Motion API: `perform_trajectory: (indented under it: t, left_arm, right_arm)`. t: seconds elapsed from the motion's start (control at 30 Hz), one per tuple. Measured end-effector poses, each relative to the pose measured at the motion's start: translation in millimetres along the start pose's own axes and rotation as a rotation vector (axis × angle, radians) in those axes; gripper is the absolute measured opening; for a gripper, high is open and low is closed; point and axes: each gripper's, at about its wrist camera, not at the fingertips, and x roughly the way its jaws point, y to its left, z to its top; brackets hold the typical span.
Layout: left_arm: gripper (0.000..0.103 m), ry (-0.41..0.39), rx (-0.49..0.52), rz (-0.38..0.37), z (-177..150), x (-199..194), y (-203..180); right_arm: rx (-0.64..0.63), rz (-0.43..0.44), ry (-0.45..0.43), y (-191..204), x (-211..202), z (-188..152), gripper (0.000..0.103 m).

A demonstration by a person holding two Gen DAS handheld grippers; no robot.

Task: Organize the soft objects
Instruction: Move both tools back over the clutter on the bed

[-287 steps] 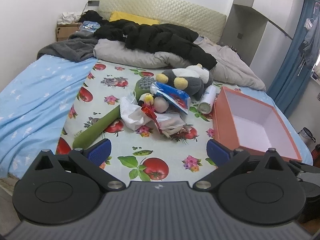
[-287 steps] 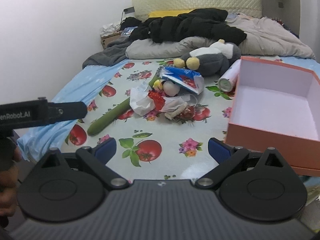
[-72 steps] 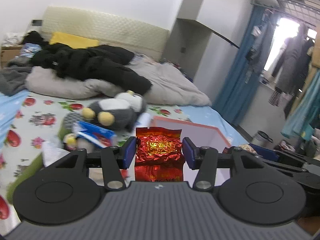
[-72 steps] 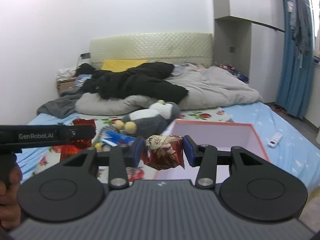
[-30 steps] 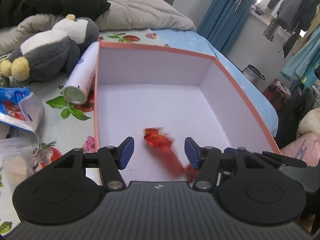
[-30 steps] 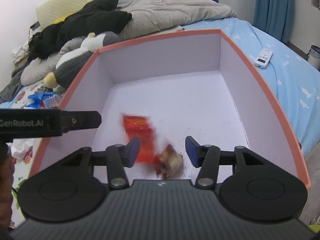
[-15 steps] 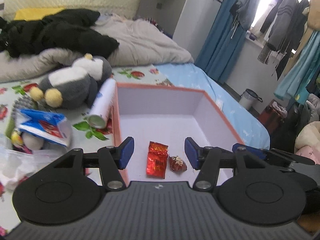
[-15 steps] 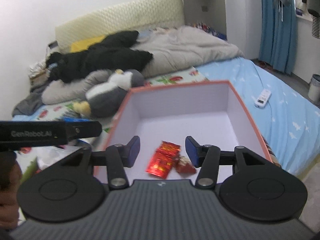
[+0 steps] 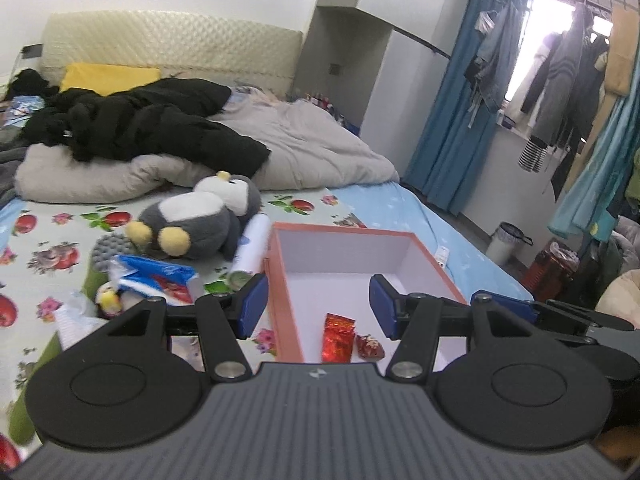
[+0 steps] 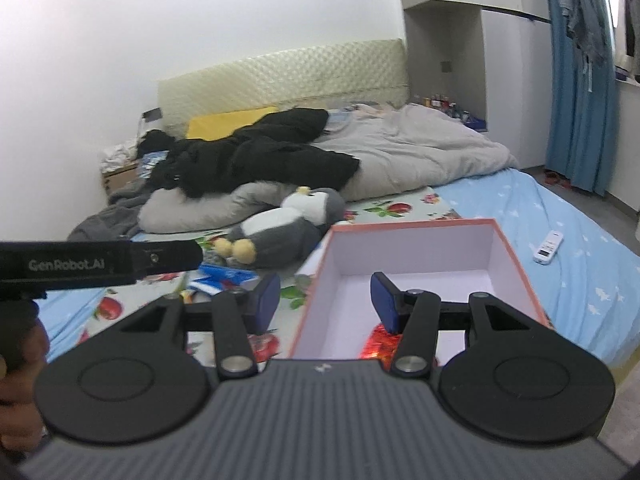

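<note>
An orange box with a white inside (image 9: 282, 304) (image 10: 516, 260) sits on the bed. A red foil packet (image 9: 338, 337) and a smaller red packet (image 9: 370, 347) lie on its floor; the red foil also shows in the right wrist view (image 10: 376, 340). My left gripper (image 9: 316, 306) is open and empty, above the box's near left wall. My right gripper (image 10: 325, 300) is open and empty, above the box's near left corner. A grey and white penguin plush (image 9: 196, 220) (image 10: 280, 232) lies left of the box, with a blue packet (image 9: 156, 276) and a white can (image 9: 250, 252).
A green roller (image 9: 92, 280) and plastic wrappers (image 9: 76, 316) lie at the left on the fruit-print sheet. Black clothes (image 9: 132, 124) and a grey duvet (image 9: 312, 152) cover the far bed. A white remote (image 10: 548, 251) lies right of the box. My left gripper's side (image 10: 96, 264) shows at left.
Both grippers let their packets drop into the box a second ago. Since then both have pulled back and up, and the packets lie still on the box floor.
</note>
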Motion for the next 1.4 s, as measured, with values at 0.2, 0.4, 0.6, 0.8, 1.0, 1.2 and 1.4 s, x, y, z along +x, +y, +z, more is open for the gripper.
perform_trajectory:
  t: [0.2,0.4,0.6,0.8,1.0,1.2,1.4]
  left_arm:
    - [0.062,-0.014,-0.033,0.056,-16,-41,18]
    - [0.062,-0.016,-0.070,0.109,-35,-71,38]
    - [0.062,-0.011,-0.114,0.161,-57,-93,58]
    - [0.062,0.015,-0.159,0.226,-77,-102,83]
    - [0.066,0.039,-0.217,0.277,-97,-101,110]
    - [0.066,0.065,-0.266,0.314,-109,-89,139]
    - [0.066,0.084,-0.310,0.342,-115,-66,175]
  right_arm:
    - [-0.027,0.052,0.004,24,-11,-6,0.053]
    - [-0.036,0.105,0.024,47,-16,-18,0.053]
    - [-0.070,0.150,0.065,73,-9,-35,0.053]
    - [-0.086,0.165,0.109,91,3,-53,0.053]
    - [-0.114,0.182,0.172,111,13,-73,0.053]
    - [-0.118,0.187,0.198,128,28,-81,0.053]
    - [-0.121,0.195,0.196,139,57,-86,0.053]
